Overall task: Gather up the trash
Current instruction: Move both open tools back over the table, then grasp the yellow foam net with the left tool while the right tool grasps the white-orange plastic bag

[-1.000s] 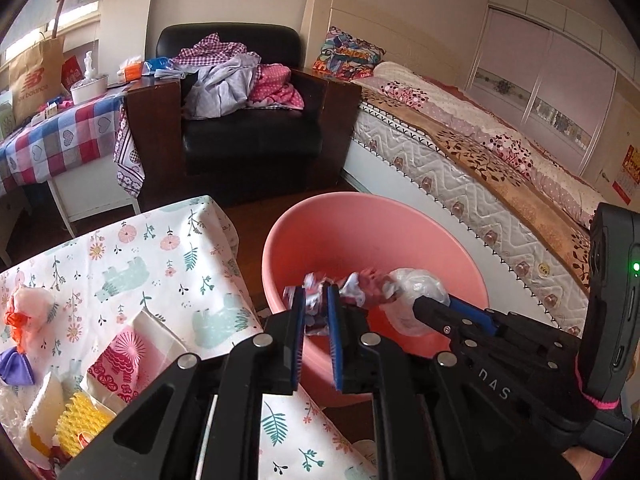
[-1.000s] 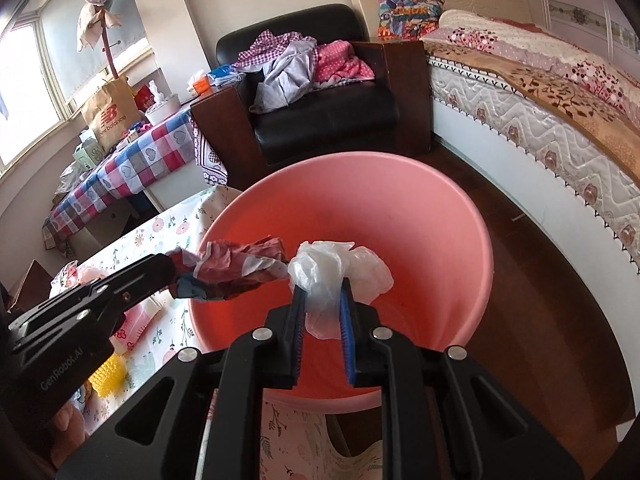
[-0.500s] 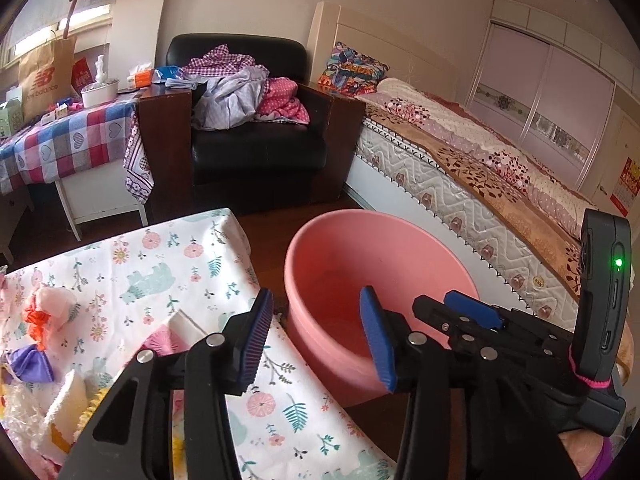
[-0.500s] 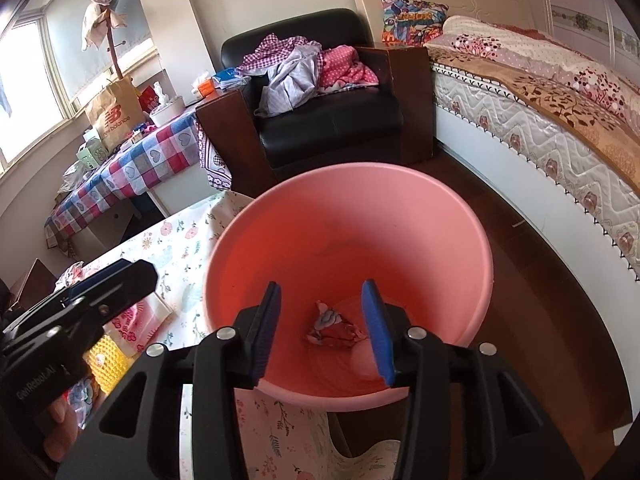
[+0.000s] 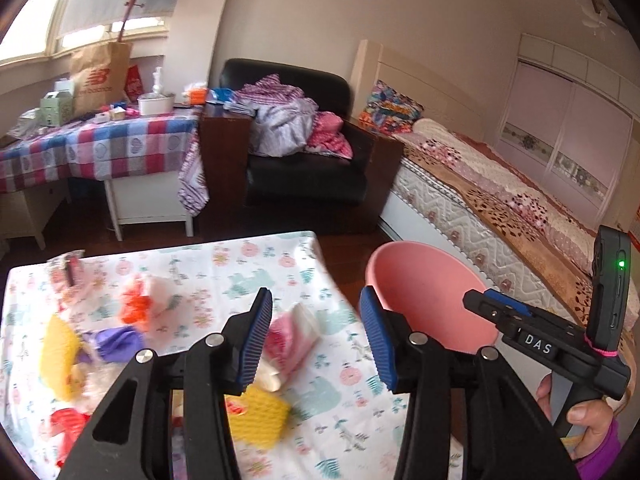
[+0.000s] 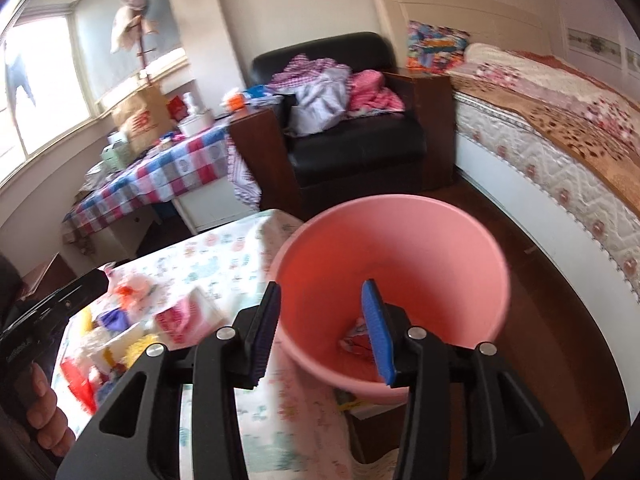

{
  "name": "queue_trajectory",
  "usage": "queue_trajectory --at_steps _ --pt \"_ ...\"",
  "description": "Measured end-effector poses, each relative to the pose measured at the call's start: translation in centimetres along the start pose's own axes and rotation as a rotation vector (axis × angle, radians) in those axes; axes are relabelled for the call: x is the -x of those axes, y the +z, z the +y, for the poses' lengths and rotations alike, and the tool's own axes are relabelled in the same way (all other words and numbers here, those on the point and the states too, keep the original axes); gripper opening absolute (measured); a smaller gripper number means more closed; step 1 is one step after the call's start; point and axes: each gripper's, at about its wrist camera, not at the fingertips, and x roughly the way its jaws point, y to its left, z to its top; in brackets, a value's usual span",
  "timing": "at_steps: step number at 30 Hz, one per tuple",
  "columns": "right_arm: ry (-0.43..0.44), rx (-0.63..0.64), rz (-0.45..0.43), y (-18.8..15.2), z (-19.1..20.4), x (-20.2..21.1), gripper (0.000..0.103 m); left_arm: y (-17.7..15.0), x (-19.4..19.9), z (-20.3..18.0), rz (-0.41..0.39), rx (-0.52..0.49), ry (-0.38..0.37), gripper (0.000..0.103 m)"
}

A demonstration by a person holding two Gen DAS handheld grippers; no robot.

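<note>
My left gripper (image 5: 316, 292) hangs open and empty above the floral-cloth table (image 5: 248, 264), over a pink-and-white wrapper (image 5: 294, 334). Around it lie a yellow foam net (image 5: 258, 416), an orange scrap (image 5: 136, 304), a purple scrap (image 5: 112, 340) and a red piece (image 5: 68, 420). The pink bucket (image 5: 420, 280) stands on the floor off the table's right edge. My right gripper (image 6: 320, 286) is open with nothing in it, above the near left rim of the bucket (image 6: 400, 248). A crumpled red-and-white wrapper (image 6: 356, 336) lies at the bucket's bottom.
A black armchair (image 5: 312, 168) piled with clothes stands behind the table. A checked-cloth side table (image 5: 100, 148) with boxes and a paper bag is at the back left. The bed (image 6: 560, 152) runs along the right, with dark wood floor (image 6: 560, 340) between it and the bucket.
Both grippers opened and let their trash fall into the bucket. The left one then swung left over the table; the right one drew up and back a little.
</note>
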Motion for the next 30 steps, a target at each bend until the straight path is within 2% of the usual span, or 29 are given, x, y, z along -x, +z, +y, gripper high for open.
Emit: queue_trajectory --at_steps 7,12,18,23,30 --pt "0.107 0.118 0.016 -1.7 5.7 -0.3 0.043 -2.6 5.8 5.5 -0.034 0.007 0.142 0.045" --pt "0.155 0.168 0.055 -3.0 9.0 -1.1 0.043 -5.0 9.3 10.7 -0.022 0.081 0.241 0.045" --pt "0.195 0.209 0.102 -3.7 11.8 -2.6 0.043 -7.0 10.7 16.0 0.021 0.135 0.36 0.045" --pt "0.211 0.256 0.115 -3.2 13.9 -3.7 0.043 -6.6 10.0 19.5 0.028 0.203 0.36 0.045" --pt "0.25 0.271 0.158 -2.5 16.0 -5.9 0.043 -6.1 5.3 22.5 0.137 0.248 0.308 0.045"
